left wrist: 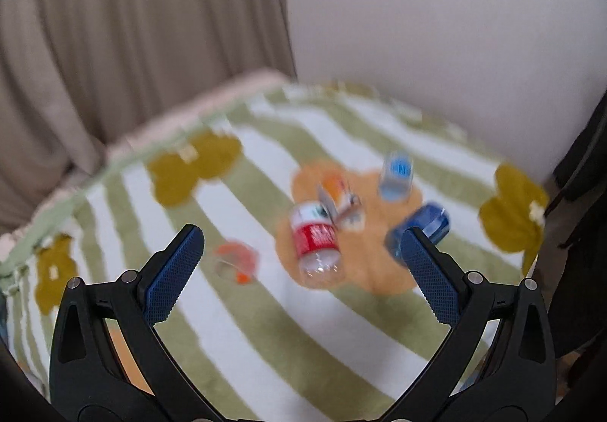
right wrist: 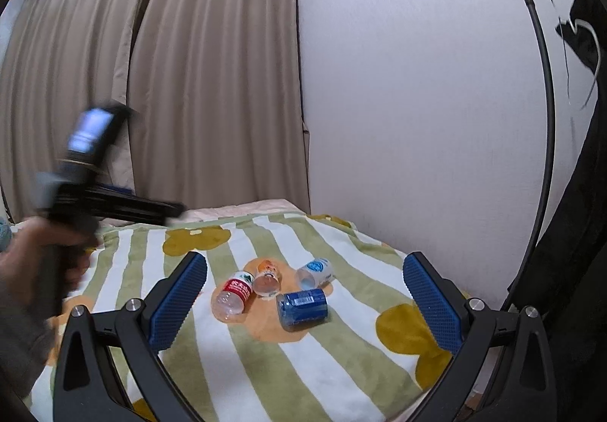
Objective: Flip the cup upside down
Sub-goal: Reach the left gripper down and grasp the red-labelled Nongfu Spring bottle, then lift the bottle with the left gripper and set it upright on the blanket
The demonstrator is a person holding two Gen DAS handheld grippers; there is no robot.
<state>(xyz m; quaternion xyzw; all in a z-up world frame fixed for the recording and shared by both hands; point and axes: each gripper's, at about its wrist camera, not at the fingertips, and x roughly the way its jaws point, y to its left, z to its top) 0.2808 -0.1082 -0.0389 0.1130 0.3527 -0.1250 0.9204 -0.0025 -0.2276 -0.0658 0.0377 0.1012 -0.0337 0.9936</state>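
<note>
On the striped blanket (right wrist: 341, 353) four cups lie tipped over, the blue cup (right wrist: 302, 309) nearest; left gripper (left wrist: 303, 236) and right gripper (right wrist: 305, 264) hover with jaws spread wide, holding nothing.

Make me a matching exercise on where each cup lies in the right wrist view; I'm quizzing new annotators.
Things:
1 red-label cup
2 orange cup
3 white cup
4 dark blue cup

Places:
A nearest, in front
B leftmost
C rightmost, at the back
D between the red-label and white cups

Pairs: 1-B, 2-D, 3-C, 4-A
</note>
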